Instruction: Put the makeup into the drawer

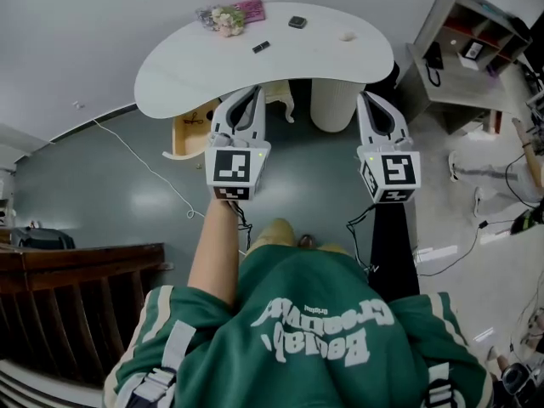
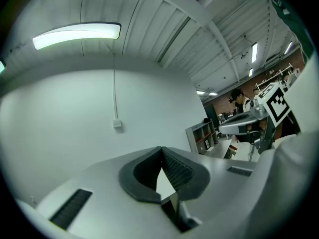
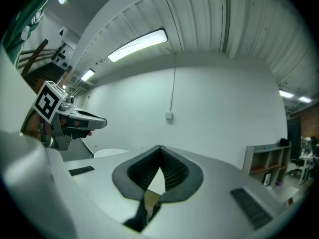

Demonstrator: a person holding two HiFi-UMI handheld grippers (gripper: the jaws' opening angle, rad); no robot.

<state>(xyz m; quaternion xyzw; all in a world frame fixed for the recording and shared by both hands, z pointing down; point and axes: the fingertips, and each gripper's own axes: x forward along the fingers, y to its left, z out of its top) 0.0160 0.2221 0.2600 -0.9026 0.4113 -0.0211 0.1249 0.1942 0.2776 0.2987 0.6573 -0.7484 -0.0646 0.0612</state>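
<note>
A white kidney-shaped table (image 1: 212, 70) stands ahead of me. On it lie a small black case (image 1: 297, 22), a black stick-like piece (image 1: 261, 47), a pale round item (image 1: 347, 35) and a pink pouch with flowers (image 1: 229, 15). An open wooden drawer (image 1: 189, 134) juts out under the table's left end. My left gripper (image 1: 242, 92) (image 2: 161, 148) is held level short of the table's near edge, jaws shut and empty. My right gripper (image 1: 367, 99) (image 3: 159, 147) hovers level beside it, tips together with nothing between them.
The table's white pedestal (image 1: 331, 104) stands between the two grippers. A white shelf unit (image 1: 463, 45) is at the right, with cables (image 1: 501, 177) on the floor near it. A dark wooden railing (image 1: 76, 287) runs along the lower left. A white cord (image 1: 144, 164) trails across the grey floor.
</note>
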